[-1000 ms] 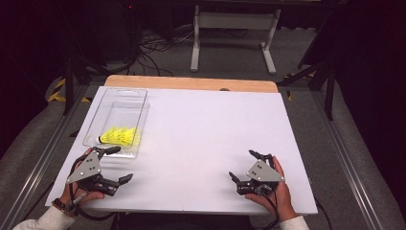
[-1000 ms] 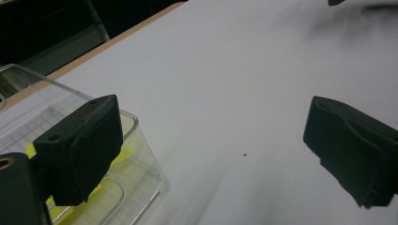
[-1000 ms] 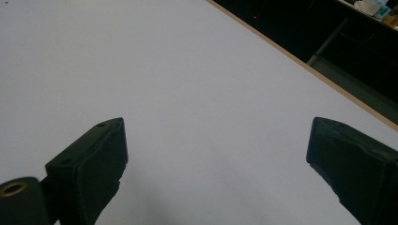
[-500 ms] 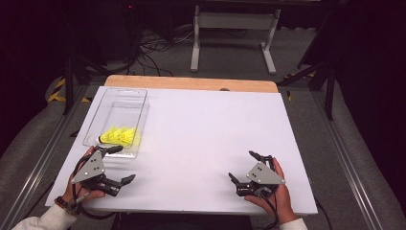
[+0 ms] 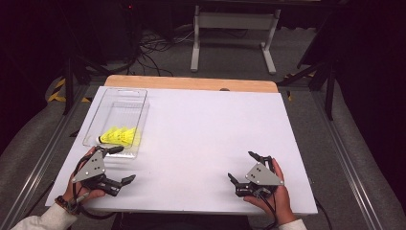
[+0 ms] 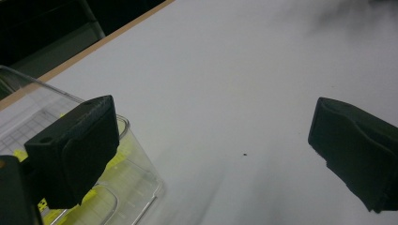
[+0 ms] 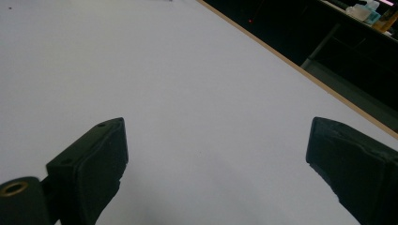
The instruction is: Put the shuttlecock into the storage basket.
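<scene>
Tool in your left hand (image 5: 116,165) sits low at the near-left of the white desk (image 5: 206,139) with its jaws spread wide and nothing between them; one jaw lies right against the near corner of the clear plastic rectangular bin (image 5: 139,103). Inside that bin, at its near end, lie the yellow feathered shuttlecocks (image 5: 119,136) with a dark tip pointing left; in the left gripper view you see them as yellow through the clear wall (image 6: 126,154). Your right tool (image 5: 249,166) rests at the near-right of the desk, well apart from the bin, likewise released and empty over bare surface. By my reading you are at the start of a pick, with nothing gripped yet. The next move calls for you to lift the left tool over the bin's rim, come down inside, and close on one shuttlecock without crushing its skirt or dragging the light bin.
</scene>
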Demonstrator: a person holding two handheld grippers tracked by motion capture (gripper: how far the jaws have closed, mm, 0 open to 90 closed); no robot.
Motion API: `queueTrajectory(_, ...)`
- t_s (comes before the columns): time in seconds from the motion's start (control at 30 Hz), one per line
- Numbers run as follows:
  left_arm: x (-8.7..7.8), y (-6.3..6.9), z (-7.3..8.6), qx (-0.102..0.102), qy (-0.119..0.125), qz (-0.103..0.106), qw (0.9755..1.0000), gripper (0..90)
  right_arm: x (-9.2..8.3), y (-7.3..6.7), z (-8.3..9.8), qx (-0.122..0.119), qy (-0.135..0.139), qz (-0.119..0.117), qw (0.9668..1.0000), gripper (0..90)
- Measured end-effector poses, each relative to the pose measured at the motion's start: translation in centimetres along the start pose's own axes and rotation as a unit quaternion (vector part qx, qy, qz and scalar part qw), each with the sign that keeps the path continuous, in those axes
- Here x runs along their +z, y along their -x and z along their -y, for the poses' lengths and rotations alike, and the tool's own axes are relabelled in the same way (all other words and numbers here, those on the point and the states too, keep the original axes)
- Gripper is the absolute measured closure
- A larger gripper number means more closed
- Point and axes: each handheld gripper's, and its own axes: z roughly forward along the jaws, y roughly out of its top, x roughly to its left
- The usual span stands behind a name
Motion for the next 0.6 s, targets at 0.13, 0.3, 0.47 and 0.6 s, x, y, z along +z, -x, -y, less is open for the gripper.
queueTrajectory(0.13, 0.05, -0.14, 0.09, -0.002, -0.002, 0.000, 1.0000, 3.3, 0.05, 0.03, 0.01, 0.001, -0.003, 0.002, 1.0000, 7.1)
queueTrajectory(0.3, 0.17, -0.38, 0.16, -0.008, -0.002, 0.002, 1.0000, 3.5, 0.15, 0.12, 0.05, 0.004, -0.004, 0.004, 1.0000, 7.1)
queueTrajectory(0.47, 0.36, -0.56, 0.22, -0.009, -0.004, 0.001, 0.9999, 3.7, 0.21, 0.36, 0.16, 0.008, -0.004, 0.006, 0.9999, 7.1)
queueTrajectory(0.6, 0.39, -0.61, 0.23, -0.011, -0.008, 0.000, 0.9999, 3.7, 0.38, 0.44, 0.30, 0.012, -0.006, 0.003, 0.9999, 7.1)
